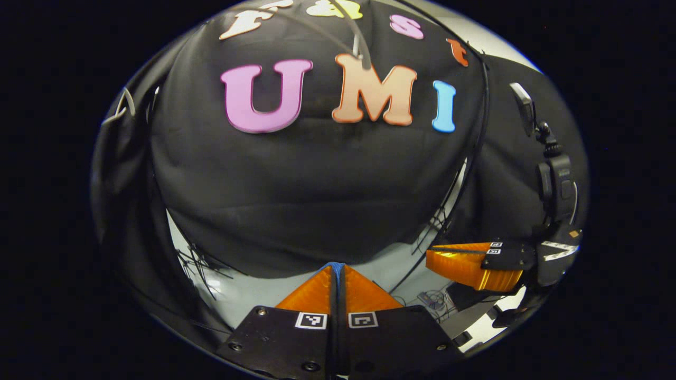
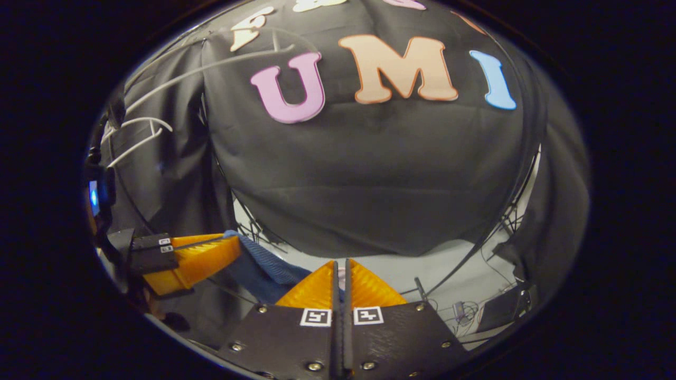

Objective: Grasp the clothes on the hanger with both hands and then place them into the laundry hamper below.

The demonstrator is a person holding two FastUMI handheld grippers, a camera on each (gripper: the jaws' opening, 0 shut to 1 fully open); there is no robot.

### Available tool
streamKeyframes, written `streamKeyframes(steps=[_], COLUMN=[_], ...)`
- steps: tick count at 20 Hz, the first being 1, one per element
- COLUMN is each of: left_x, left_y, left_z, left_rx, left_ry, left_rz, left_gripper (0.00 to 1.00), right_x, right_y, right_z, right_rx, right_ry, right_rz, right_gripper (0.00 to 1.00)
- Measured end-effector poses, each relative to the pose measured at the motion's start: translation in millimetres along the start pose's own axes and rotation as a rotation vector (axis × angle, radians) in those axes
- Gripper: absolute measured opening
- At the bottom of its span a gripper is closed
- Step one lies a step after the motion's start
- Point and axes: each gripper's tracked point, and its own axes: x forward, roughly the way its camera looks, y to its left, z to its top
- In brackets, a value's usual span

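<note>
A blue ribbed cloth (image 2: 264, 269) hangs slack between my two grippers. In the right gripper view its far end is pinched at the tips of my left gripper (image 2: 235, 241), low on the left. From there it runs down behind the fingers of my right gripper (image 2: 341, 261), whose jaws are pressed together. In the left gripper view my left gripper (image 1: 338, 265) is shut with a sliver of the blue cloth (image 1: 334, 264) peeking out at its tips. My right gripper (image 1: 430, 253) hovers to the right with its jaws together.
White wire hangers (image 2: 140, 126) hang at the upper left, and one hanger (image 1: 124, 103) shows at the left edge. A black device on a mount (image 1: 554, 179) stands at the right. Cables and small boxes (image 2: 465, 309) lie on the pale floor (image 1: 253, 295).
</note>
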Motion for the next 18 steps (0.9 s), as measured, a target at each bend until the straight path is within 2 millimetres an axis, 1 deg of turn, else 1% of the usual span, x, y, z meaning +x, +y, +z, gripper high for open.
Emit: streamKeyframes(steps=[1,3,4,5,7,9,11,12,13,15,16,17,18], left_x=[7.0,12.7,17.1,21.7,23.4,28.1,34.4,38.6,43.1,47.2,49.0,49.8,51.8], left_y=[2.4,10.0,9.7,9.9,14.5,12.1,11.8,10.8,9.6,9.3,10.5,8.1,5.9], left_z=[-17.0,-52.8,-61.9,-67.6,-76.3,-81.2,-92.3,-99.9,-110.1,-126.1,-137.3,-146.9,-143.2], left_rx=[-0.008,-0.021,-0.025,-0.026,-0.014,-0.029,-0.051,-0.061,-0.069,-0.079,-0.088,-0.103,-0.109], left_ry=[0.04,0.134,0.15,0.161,0.191,0.199,0.22,0.24,0.267,0.32,0.351,0.376,0.369], left_rz=[-0.003,0.008,0.003,-0.003,-0.005,-0.017,-0.019,-0.022,-0.027,-0.013,0.003,0.008,0.003], left_gripper=[0.01,0.01,0.01,0.01,0.01,0.01,0.01,0.01,0.01,0.01,0.01,0.01,0.06], right_x=[6.1,17.5,22.5,25.6,29.7,33.8,39.1,44.5,49.6,53.8,57.3,56.1,58.1], right_y=[-1.0,0.7,1.0,0.0,0.7,0.8,0.4,1.1,1.3,-0.8,-3.5,-5.7,-4.6], right_z=[-12.3,-34.8,-44.8,-51.6,-60.7,-67.6,-80.0,-87.3,-94.2,-108.8,-114.2,-117.5,-122.2], right_rx=[0.005,0.031,0.04,0.043,0.045,0.049,0.044,0.037,0.025,0.011,0.009,0.0,-0.015], right_ry=[0.032,0.093,0.118,0.136,0.162,0.177,0.209,0.225,0.245,0.284,0.299,0.318,0.324], right_rz=[-0.009,-0.013,-0.016,-0.024,-0.034,-0.043,-0.053,-0.055,-0.059,-0.061,-0.074,-0.084,-0.083], right_gripper=[0.01,0.01,0.01,0.01,0.01,0.02,0.01,0.01,0.06,0.07,0.07,0.24,0.41])
